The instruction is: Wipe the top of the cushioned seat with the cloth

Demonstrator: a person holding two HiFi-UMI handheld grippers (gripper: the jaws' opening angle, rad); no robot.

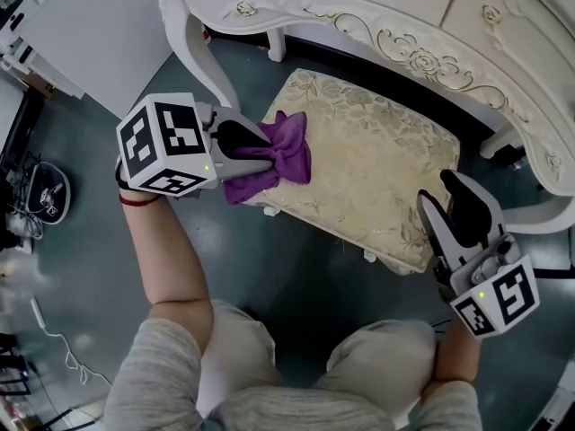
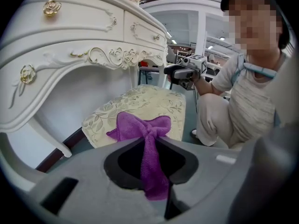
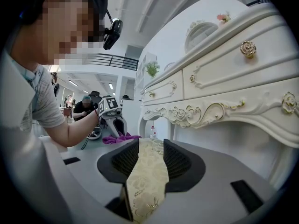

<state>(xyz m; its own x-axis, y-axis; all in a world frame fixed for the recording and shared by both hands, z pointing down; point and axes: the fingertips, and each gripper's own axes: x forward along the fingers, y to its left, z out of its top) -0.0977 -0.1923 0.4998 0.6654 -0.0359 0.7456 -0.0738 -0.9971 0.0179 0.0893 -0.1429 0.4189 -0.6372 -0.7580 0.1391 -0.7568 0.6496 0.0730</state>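
The cushioned seat (image 1: 377,169) has a pale floral top and stands under the dressing table. A purple cloth (image 1: 286,151) lies bunched on its left end, and my left gripper (image 1: 269,151) is shut on it. In the left gripper view the cloth (image 2: 140,127) runs back between the jaws and fans out over the seat (image 2: 149,101). My right gripper (image 1: 449,206) is at the seat's right end. In the right gripper view the floral cushion (image 3: 147,171) fills the gap between its jaws, which are closed on its edge. The cloth (image 3: 119,137) and the left gripper (image 3: 114,118) show at the far end.
A white ornate dressing table (image 1: 404,25) overhangs the seat's far side, with a curved leg (image 1: 202,61) close to the left gripper. Cables and a small device (image 1: 45,191) lie on the grey floor at the left. The person's knees (image 1: 377,357) are just before the seat.
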